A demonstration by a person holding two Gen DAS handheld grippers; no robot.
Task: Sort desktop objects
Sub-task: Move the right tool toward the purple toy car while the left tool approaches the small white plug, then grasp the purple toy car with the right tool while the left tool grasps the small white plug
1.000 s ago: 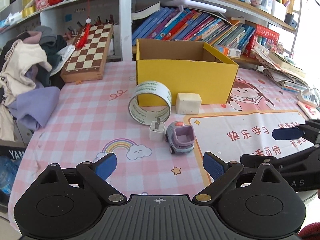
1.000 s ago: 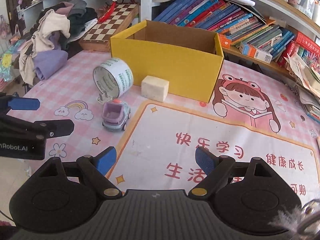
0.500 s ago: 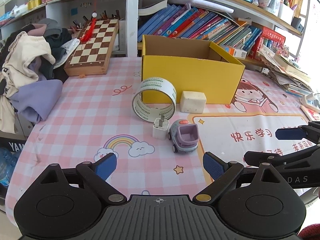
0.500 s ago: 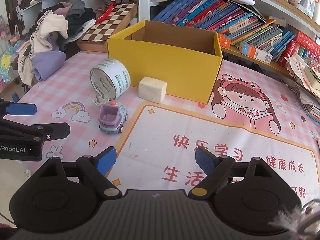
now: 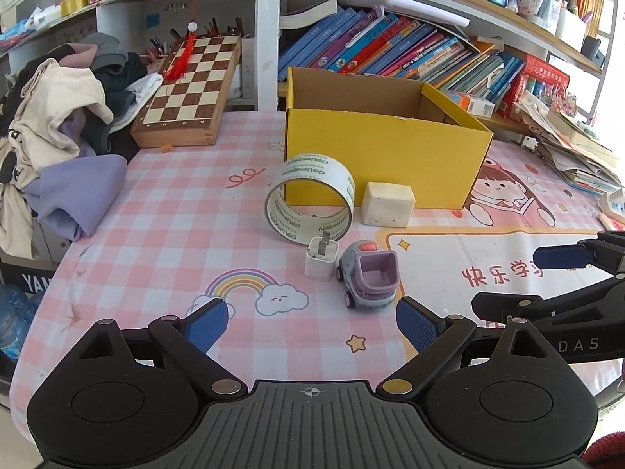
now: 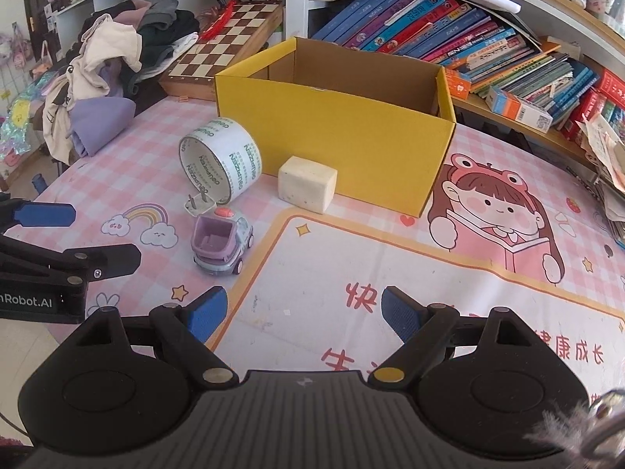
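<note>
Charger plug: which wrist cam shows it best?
Left wrist. The white charger plug is seen whole there, prongs up, between the tape roll and the toy car. In the right wrist view the plug is partly hidden behind the car.

You had bright, even daylight and sharp focus; the shelves (image 5: 390,19) bowed at the fisheye edges, with white glare at far right.
</note>
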